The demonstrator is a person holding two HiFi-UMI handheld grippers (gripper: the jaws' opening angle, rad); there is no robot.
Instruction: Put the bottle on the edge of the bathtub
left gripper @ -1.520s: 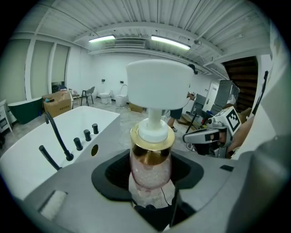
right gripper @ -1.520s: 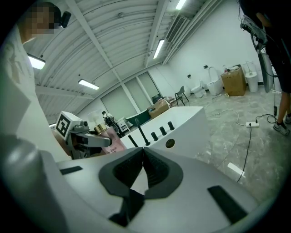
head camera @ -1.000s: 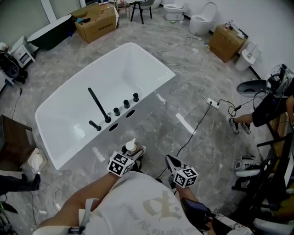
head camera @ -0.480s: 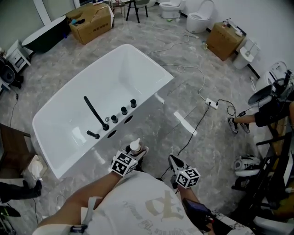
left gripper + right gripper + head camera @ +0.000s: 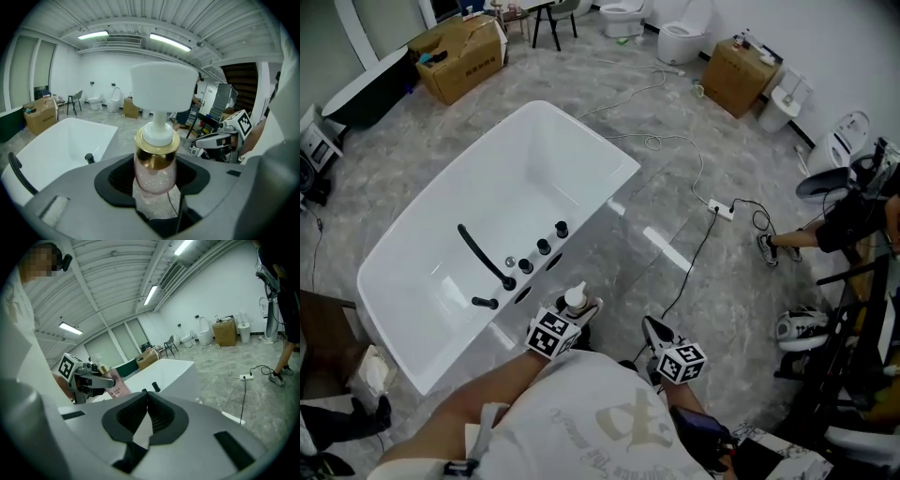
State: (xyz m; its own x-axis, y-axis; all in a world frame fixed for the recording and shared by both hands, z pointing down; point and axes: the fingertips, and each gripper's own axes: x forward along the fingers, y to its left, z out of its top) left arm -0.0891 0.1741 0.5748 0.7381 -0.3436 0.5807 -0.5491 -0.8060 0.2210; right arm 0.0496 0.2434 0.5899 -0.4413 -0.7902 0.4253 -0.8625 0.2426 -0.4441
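Both pairs of tongs have drawn closer to the bathtub (image 5: 525, 155) than a second ago, and its near rim with the black taps (image 5: 544, 247) now lies just ahead of them. Left tongs (image 5: 154, 190) are clamped on the bottle (image 5: 154, 171), a pink one with a gold collar and white pump top, held upright over the grey floor (image 5: 614, 270) beside the tub's outer wall and not yet on the rim. Right tongs (image 5: 146, 416) are clenched with nothing between the jaws, carried to the right of the left pair and apart from it.
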